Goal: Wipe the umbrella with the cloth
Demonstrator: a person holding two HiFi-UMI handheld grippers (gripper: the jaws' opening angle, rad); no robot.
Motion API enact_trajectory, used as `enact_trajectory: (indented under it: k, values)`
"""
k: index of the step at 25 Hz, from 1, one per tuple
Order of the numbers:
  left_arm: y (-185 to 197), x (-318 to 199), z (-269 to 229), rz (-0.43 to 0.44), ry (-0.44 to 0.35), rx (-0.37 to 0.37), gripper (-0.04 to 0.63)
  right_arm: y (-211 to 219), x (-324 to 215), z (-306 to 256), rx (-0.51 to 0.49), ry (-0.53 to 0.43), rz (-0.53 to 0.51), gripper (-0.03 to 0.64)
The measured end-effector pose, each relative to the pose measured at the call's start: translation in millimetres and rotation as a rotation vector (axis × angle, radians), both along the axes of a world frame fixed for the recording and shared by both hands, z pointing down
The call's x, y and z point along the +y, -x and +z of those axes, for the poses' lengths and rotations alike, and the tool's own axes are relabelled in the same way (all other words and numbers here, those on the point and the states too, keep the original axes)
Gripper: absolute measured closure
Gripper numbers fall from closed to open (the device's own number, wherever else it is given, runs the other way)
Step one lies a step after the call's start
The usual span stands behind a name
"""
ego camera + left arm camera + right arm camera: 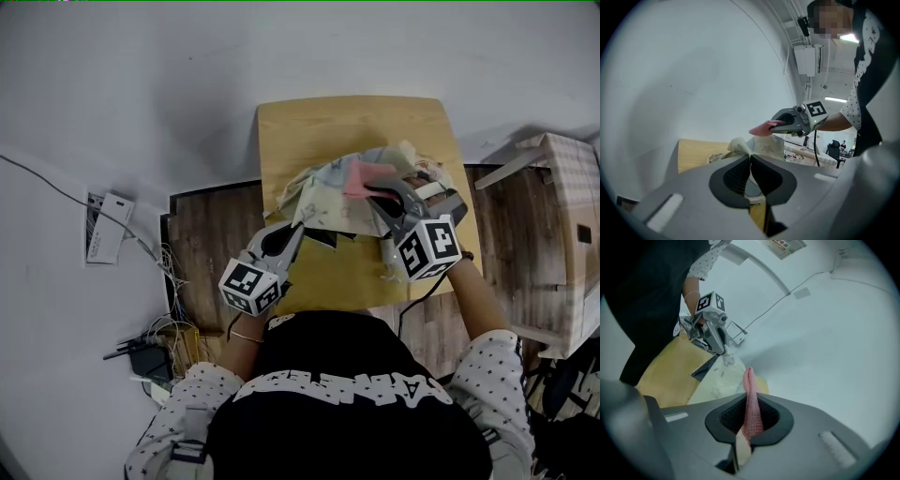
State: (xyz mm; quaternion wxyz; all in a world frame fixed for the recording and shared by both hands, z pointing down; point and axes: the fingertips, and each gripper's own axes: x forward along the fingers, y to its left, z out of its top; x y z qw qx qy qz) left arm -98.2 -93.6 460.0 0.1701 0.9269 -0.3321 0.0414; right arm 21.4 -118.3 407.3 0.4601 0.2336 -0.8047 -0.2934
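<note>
A pale patterned umbrella (323,192) lies crumpled on the small wooden table (347,122). My left gripper (298,230) is shut on the umbrella's near edge; in the left gripper view its jaws (750,157) are pressed together with the fabric (736,145) bunched just beyond them. My right gripper (380,192) is shut on a pink cloth (366,176) and hangs over the umbrella's right part. In the right gripper view the cloth (750,380) stands up from the closed jaws (749,401), above the umbrella (719,380). The left gripper (723,351) shows there at the fabric's far edge.
A cardboard box (562,216) stands right of the table. A power strip (108,225), cables and an adapter (150,356) lie on the floor at the left. Dark wood flooring (206,234) surrounds the table, and the person's torso fills the bottom of the head view.
</note>
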Motion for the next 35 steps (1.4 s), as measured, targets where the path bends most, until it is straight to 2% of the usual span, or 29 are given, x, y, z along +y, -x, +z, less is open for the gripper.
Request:
enact_trajectory:
  k: [5, 11, 15, 35]
  values:
    - [-0.2, -0.4, -1.6, 0.000, 0.003, 0.013, 0.583, -4.0, -28.5, -0.1, 0.076, -0.078, 0.018, 0.583]
    - [2.1, -1.4, -3.6, -0.005, 0.005, 0.012, 0.583, -21.1, -41.1, 27.0, 0.155, -0.025, 0.051, 0.583]
    - [2.6, -2.3, -4.9, -0.005, 0.009, 0.032, 0.583, -28.9, -35.3, 40.6, 0.167, 0.023, 0.069, 0.583]
    - [2.6, -0.7, -4.0, -0.003, -0.015, -0.028, 0.583, -51.0, 26.0, 62.3, 0.032, 0.119, 0.154, 0.583]
